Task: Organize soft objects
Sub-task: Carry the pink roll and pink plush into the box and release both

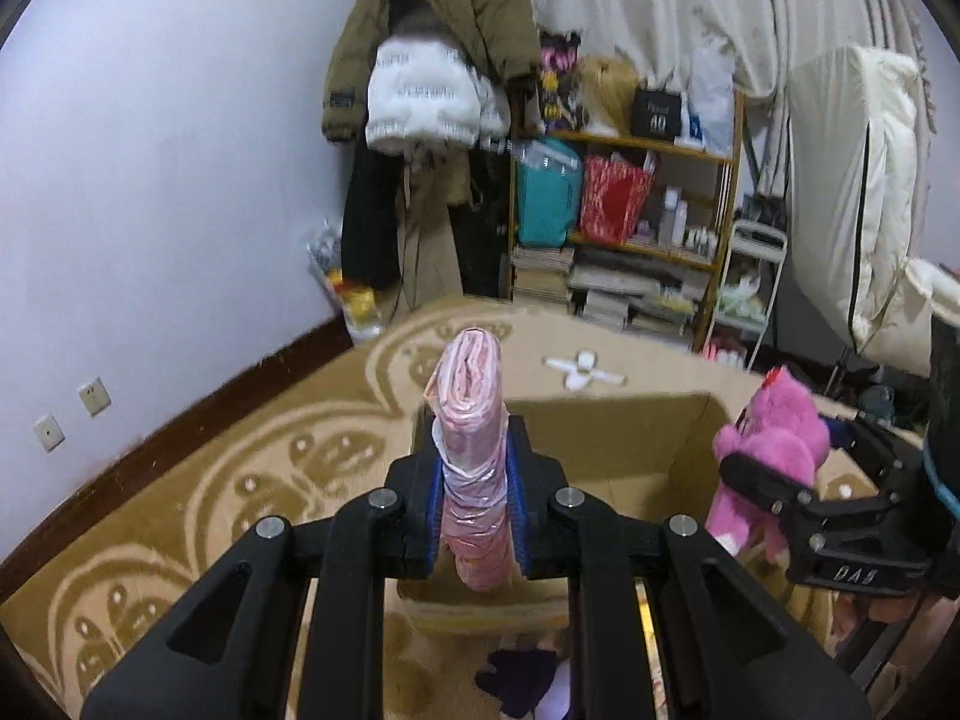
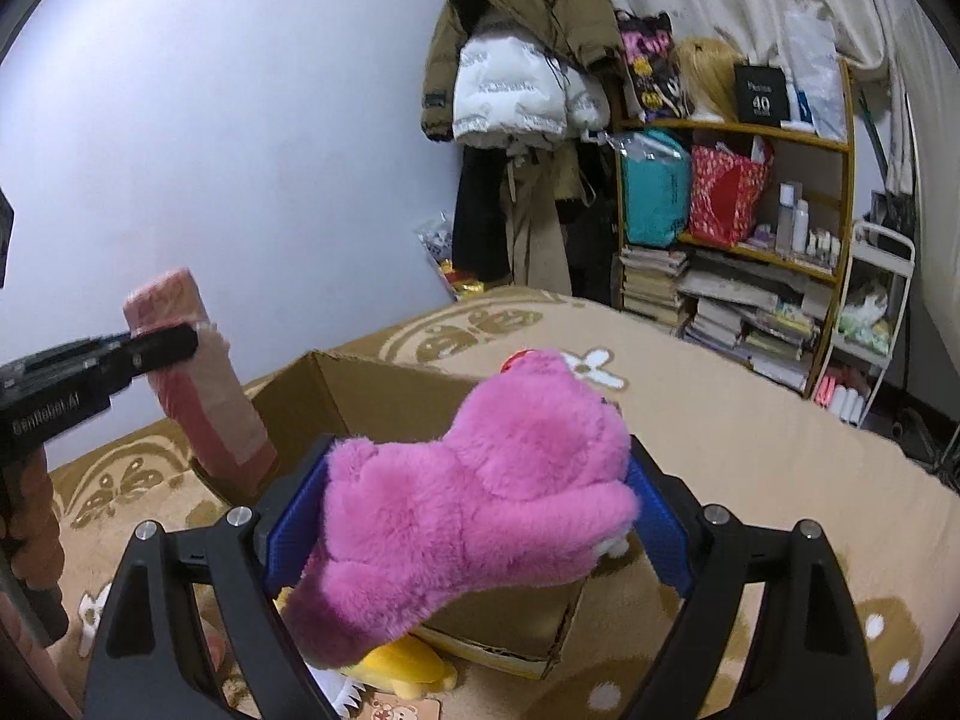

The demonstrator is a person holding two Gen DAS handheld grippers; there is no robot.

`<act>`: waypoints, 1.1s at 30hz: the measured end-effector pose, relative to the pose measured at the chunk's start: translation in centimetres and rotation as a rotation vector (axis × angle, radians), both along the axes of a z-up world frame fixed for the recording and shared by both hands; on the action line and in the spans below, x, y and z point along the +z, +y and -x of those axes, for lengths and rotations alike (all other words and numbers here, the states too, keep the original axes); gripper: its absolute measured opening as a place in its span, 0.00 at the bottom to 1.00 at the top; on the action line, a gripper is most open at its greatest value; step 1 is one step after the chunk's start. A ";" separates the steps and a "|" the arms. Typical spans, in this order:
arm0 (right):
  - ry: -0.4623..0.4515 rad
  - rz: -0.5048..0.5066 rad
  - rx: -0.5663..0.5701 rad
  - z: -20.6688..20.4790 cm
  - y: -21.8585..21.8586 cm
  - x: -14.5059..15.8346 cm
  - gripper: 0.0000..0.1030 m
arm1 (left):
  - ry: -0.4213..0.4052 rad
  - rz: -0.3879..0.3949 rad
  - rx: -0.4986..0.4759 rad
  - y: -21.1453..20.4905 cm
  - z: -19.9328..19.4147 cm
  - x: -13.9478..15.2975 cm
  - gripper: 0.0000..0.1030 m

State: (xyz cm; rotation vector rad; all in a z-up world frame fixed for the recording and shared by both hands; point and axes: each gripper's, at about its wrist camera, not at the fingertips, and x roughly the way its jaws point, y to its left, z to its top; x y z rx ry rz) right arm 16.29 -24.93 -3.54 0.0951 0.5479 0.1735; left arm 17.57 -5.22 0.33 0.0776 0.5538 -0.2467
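My left gripper [image 1: 475,462] is shut on a pink rolled bundle wrapped in clear plastic [image 1: 474,420], held upright above the near-left corner of an open cardboard box [image 1: 630,438]. The bundle also shows in the right wrist view [image 2: 198,372], with the left gripper [image 2: 168,348] clamped on it. My right gripper [image 2: 474,516] is shut on a pink plush toy [image 2: 480,480] and holds it above the box [image 2: 336,384]. The plush also shows in the left wrist view [image 1: 768,450], at the box's right side, in the right gripper [image 1: 756,483].
The box stands on a beige patterned blanket [image 1: 240,468]. A yellow plush [image 2: 408,666] lies below the right gripper, a purple soft item [image 1: 516,678] below the left. A shelf of books and bags [image 1: 630,228] and hanging coats [image 1: 432,60] stand against the far wall.
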 end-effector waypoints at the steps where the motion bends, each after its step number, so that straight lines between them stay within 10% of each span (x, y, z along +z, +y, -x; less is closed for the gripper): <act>1: 0.010 -0.001 -0.005 -0.1 -0.1 -0.4 0.91 | 0.016 -0.005 0.001 -0.2 -0.2 -0.5 0.17; 23: 0.062 -0.050 -0.045 1.4 -1.8 -0.1 1.00 | 0.172 -0.093 0.065 0.4 0.5 -2.0 0.25; 33: 0.060 -0.030 -0.048 4.1 -0.9 1.8 1.00 | 0.203 -0.089 0.086 1.6 3.6 -1.5 0.61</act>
